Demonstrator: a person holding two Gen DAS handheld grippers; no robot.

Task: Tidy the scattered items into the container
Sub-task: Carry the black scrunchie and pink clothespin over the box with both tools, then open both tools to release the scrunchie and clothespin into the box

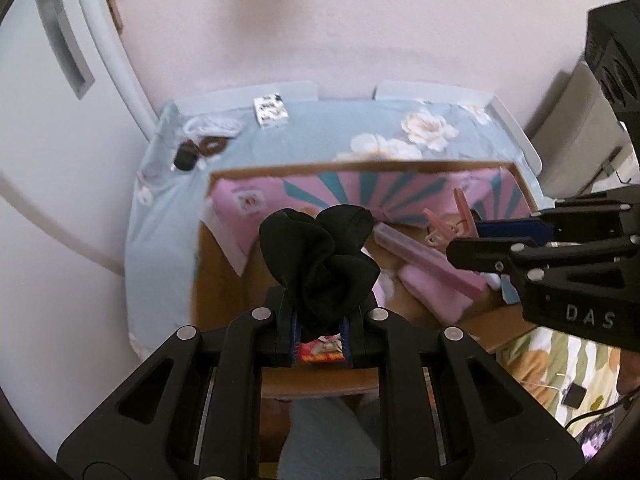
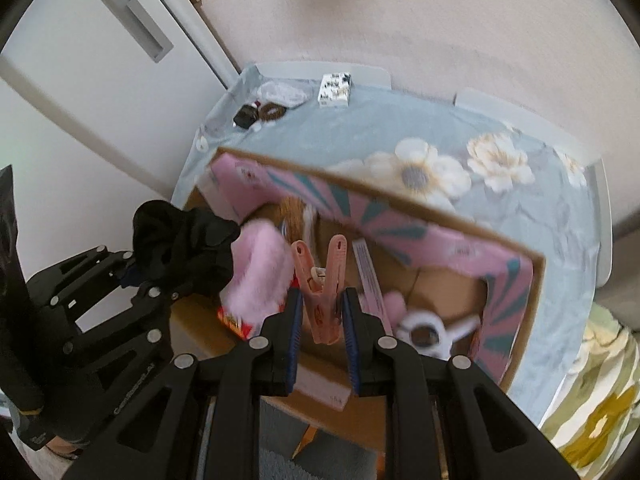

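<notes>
**Both grippers loaded above the open box**

The cardboard box point(image 1: 404, 170), lined with pink-and-teal printed flaps, sits open on a surface covered by a blue floral cloth point(image 1: 320, 136). Inside it lie a fluffy pink item point(image 2: 260, 264), a long pink flat pack point(image 1: 432, 258), a red-and-yellow packet point(image 2: 236, 322) and a white ring-shaped piece point(image 2: 424, 330).

The left hand-held gripper point(image 1: 322, 330) is clenched on a black fabric scrunchie point(image 1: 320, 256), which bulges up out of the narrow gap between the blue pads and hangs over the box's near-left part. The right hand-held gripper point(image 2: 322, 320) is clamped on a pink clothespin point(image 2: 322, 280), its two prongs pointing away from the camera, above the middle of the box. In the left wrist view the same clothespin point(image 1: 448, 224) shows at the tip of the right tool, which reaches in from the right edge.

Well apart from the box, at the cloth's far left corner, rest a small black-and-white patterned box point(image 1: 271, 112), a crumpled clear bag point(image 1: 212, 126), a brown ring-shaped item point(image 1: 210, 146) and a small black object point(image 1: 185, 158). A white door point(image 2: 120, 40) stands beyond on the left.
</notes>
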